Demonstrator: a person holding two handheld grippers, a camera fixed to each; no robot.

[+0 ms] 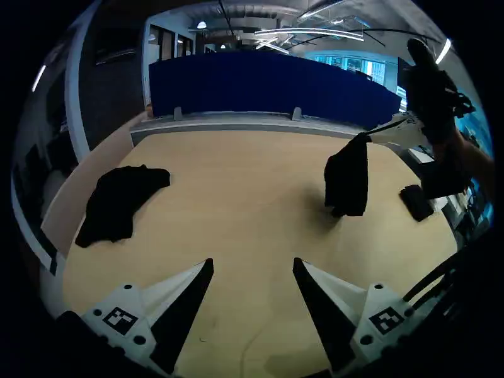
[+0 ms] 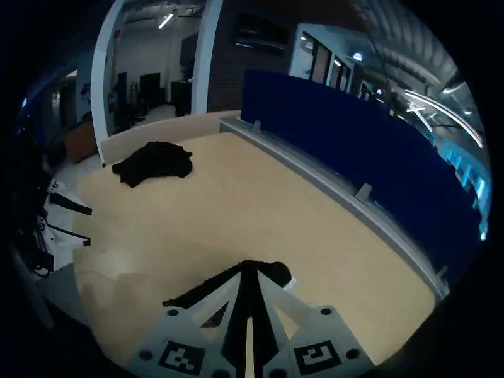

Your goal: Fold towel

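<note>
Black cloth, the towel (image 1: 346, 179), is gripped by one edge in the closed jaws of the right gripper (image 2: 251, 271) and hung over the worktop (image 1: 252, 189), the jaws of the left gripper (image 1: 252, 261) are held wide and empty above that worktop, and no fold is judged made yet.

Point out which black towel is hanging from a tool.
The black towel pinched in the right tool, dangling from one edge. The other towel lies crumpled on the table, ungripped.

Pale wooden table (image 1: 252, 189) — blue partition (image 1: 264, 85) along its far edge, small black object (image 1: 417, 202) lying on it
</note>
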